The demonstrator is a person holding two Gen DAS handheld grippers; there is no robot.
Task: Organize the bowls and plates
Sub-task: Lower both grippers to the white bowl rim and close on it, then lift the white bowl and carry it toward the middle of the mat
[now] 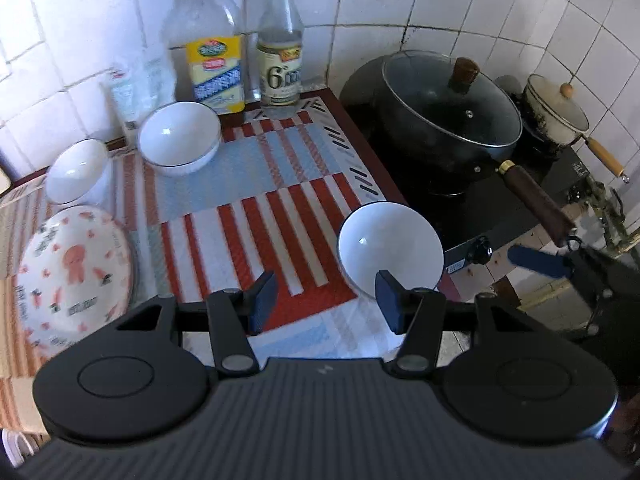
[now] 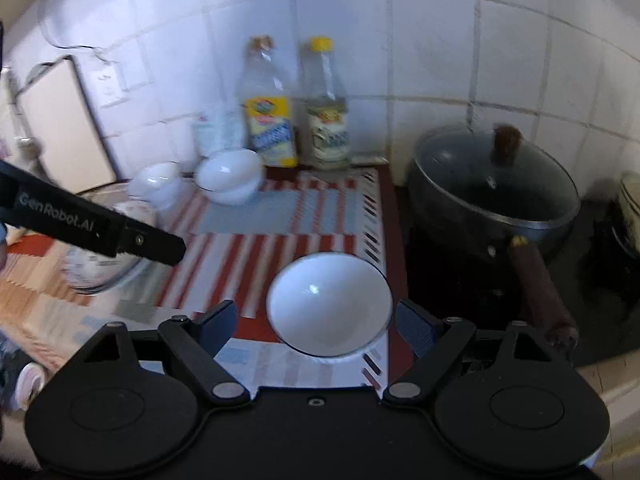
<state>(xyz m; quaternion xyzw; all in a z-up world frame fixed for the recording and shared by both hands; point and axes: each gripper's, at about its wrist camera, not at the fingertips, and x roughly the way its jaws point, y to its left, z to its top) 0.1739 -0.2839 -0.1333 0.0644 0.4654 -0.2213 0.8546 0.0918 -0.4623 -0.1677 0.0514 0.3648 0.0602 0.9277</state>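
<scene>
A white bowl with a dark rim point(image 1: 390, 250) sits alone at the right edge of the striped mat point(image 1: 256, 184), beside the stove. My left gripper point(image 1: 326, 300) is open and empty above the mat, the bowl just past its right finger. In the right wrist view the same bowl point(image 2: 329, 304) lies between the open fingers of my right gripper point(image 2: 316, 326), not gripped. Stacked white bowls point(image 1: 180, 140) and another white bowl point(image 1: 76, 172) stand at the back left. A patterned plate point(image 1: 72, 276) lies at the left.
Two bottles point(image 1: 216, 40) and a small packet point(image 1: 130, 96) stand against the tiled wall. A black lidded pan point(image 1: 448, 116) with a wooden handle sits on the stove at right, a small cream pot point(image 1: 556, 108) behind it. The left gripper's body point(image 2: 92, 224) crosses the right view.
</scene>
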